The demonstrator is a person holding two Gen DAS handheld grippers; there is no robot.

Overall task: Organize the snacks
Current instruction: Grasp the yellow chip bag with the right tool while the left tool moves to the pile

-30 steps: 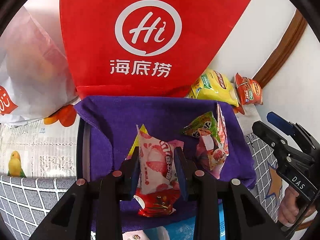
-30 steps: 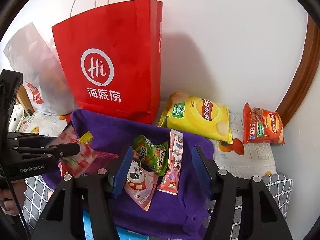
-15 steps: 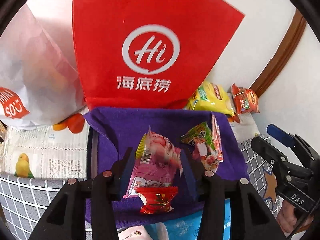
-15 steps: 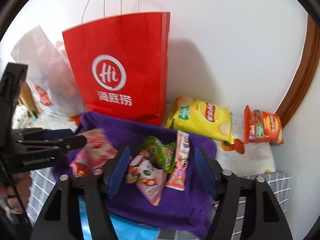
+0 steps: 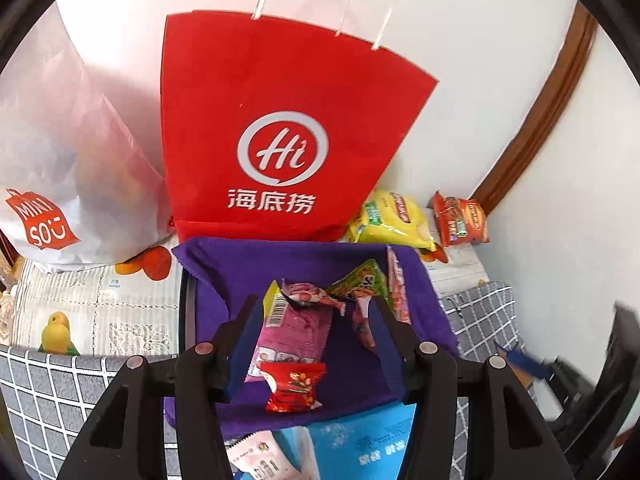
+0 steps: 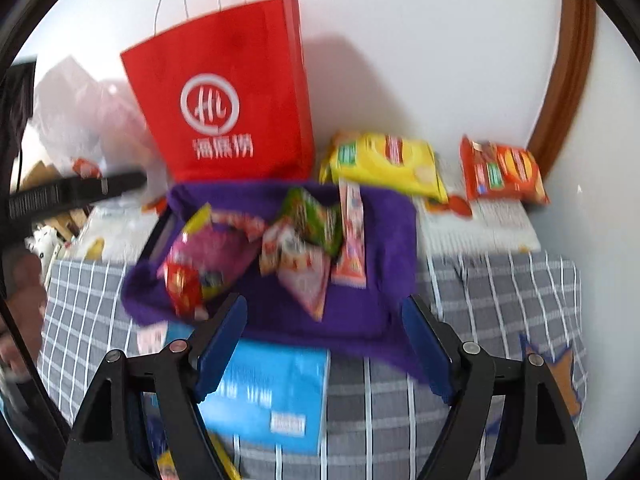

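A tray lined with purple cloth (image 5: 240, 268) holds several snack packets. A pink packet (image 5: 294, 328) lies on the cloth, a small red packet (image 5: 294, 386) in front of it, a green packet (image 5: 360, 278) and a long pink stick pack (image 5: 396, 284) to its right. My left gripper (image 5: 316, 344) is open and empty above the pink packet. My right gripper (image 6: 324, 344) is open and empty at the tray's near edge (image 6: 320, 316); the same packets (image 6: 304, 256) lie ahead of it.
A red paper bag (image 5: 280, 140) stands behind the tray, a white plastic bag (image 5: 60, 168) to its left. A yellow chip bag (image 6: 384, 164) and an orange chip bag (image 6: 500, 172) lie by the wall. A blue pack (image 6: 264, 392) lies in front on the checked cloth.
My left gripper opened and let go of the pink packet, which now lies on the purple cloth. Both grippers pulled back from the tray.
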